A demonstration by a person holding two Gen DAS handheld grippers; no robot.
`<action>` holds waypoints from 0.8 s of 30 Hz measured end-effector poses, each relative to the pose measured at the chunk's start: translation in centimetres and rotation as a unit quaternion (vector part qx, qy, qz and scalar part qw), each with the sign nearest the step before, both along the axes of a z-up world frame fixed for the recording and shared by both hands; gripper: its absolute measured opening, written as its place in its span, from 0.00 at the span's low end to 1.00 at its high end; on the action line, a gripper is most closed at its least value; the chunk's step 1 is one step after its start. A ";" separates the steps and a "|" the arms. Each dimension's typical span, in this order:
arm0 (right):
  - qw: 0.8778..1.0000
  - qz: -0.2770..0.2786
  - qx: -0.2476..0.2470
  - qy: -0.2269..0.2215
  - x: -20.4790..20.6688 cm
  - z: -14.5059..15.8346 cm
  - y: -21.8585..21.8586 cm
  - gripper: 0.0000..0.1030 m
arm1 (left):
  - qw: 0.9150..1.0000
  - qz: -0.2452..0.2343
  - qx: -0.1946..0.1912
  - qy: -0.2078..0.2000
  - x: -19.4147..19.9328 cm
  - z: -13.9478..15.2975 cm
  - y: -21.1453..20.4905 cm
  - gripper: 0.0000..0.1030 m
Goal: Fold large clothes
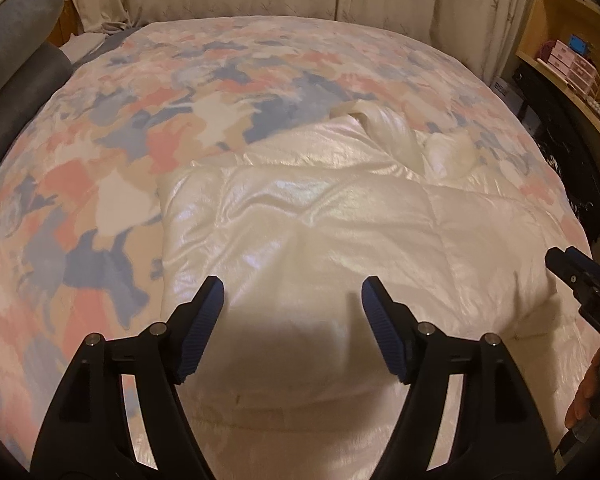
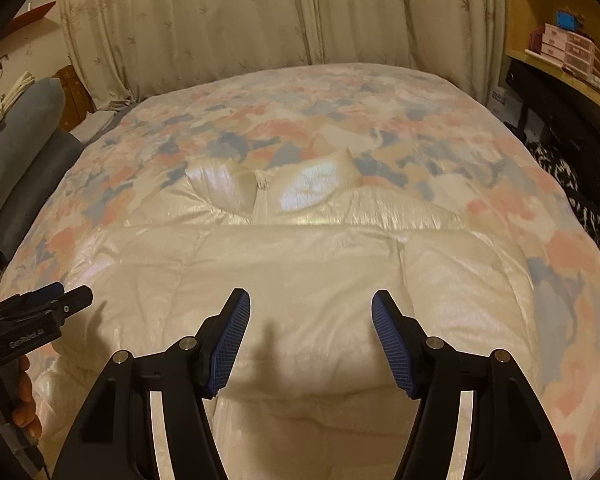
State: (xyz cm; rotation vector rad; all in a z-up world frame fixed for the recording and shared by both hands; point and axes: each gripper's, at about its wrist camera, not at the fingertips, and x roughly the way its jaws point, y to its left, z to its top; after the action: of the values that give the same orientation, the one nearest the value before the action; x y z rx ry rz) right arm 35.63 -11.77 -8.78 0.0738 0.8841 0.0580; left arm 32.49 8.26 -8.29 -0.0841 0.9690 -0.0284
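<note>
Jacket (image 1: 340,232), white quilted, lies ahead of both grippers, collar far, long axis crosswise. Left gripper (image 1: 292,300) and right gripper (image 2: 311,312) released, empty, equally near hem.

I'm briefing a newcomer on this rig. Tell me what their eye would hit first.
First, the shiny white puffer jacket spread across the near half of the bed, collar at the far end. Under it, the pink-and-blue patterned bedspread fills the rest. Nearest, the open left claw and right claw hover over the jacket's lower part.
</note>
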 end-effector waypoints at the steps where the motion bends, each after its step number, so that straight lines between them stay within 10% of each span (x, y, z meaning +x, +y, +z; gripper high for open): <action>1: 1.000 -0.001 0.003 0.002 -0.3 0.0 -0.2 0.63 | 1.000 -0.003 0.000 0.001 -0.4 0.2 -0.1 0.67; 9: 1.000 -0.006 0.026 0.001 -4.0 1.7 -1.6 0.81 | 0.999 -0.030 -0.005 0.011 -3.7 2.1 -0.7 0.67; 24: 0.999 -0.007 0.038 0.000 -15.3 5.8 -5.2 0.83 | 0.997 -0.076 0.028 0.003 -14.7 6.3 0.6 0.67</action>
State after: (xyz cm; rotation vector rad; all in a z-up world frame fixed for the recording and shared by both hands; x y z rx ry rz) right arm 20.37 -16.92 -2.95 0.1521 0.8817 0.0780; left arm 17.81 8.91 -1.97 0.0406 0.9799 -0.1409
